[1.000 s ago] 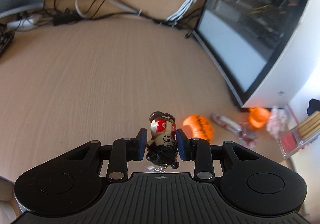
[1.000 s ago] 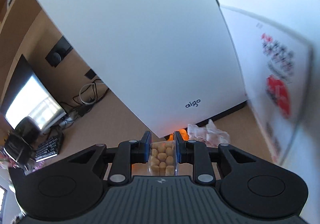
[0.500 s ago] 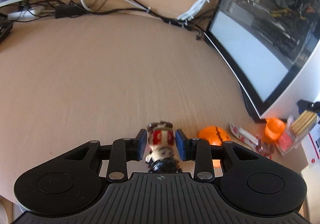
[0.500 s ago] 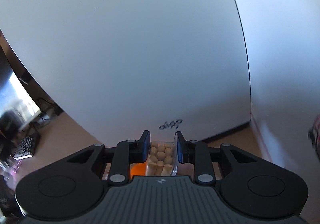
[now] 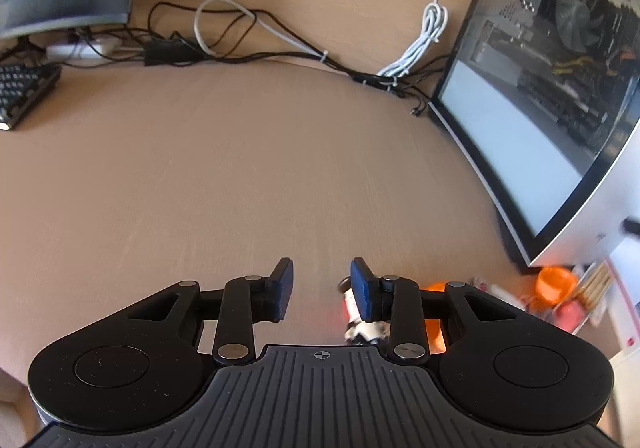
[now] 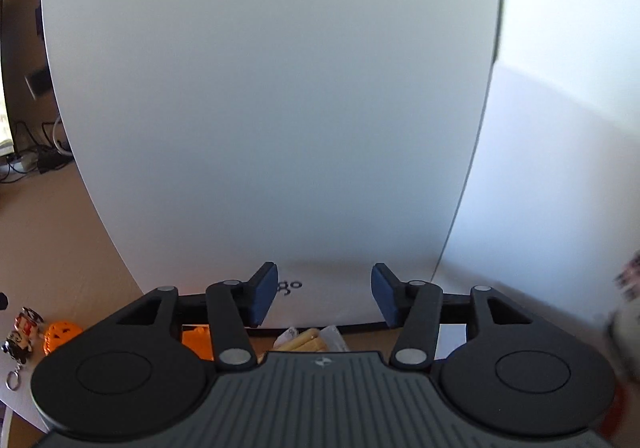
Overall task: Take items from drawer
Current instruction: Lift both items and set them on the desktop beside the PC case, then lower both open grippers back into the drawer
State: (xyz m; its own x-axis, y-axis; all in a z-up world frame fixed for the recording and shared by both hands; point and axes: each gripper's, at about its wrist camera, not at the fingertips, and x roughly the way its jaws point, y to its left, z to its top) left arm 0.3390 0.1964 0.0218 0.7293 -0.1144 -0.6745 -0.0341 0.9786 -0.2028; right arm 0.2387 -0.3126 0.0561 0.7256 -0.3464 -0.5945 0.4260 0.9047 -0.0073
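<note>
Your right gripper (image 6: 324, 294) is opening and nothing sits between its pads now; the clear pack of yellow sticks (image 6: 306, 340) it carried a moment ago lies on the table (image 5: 240, 176) just below. Your left gripper (image 5: 321, 294) stands open too, and the figurine keychain (image 5: 352, 312) it released rests beside the orange pumpkin (image 6: 60, 334). Both items are out.

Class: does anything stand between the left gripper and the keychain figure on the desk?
Nothing visible does. The keychain figure lies just beside the open left gripper, partly hidden behind one of its own pads.
</note>
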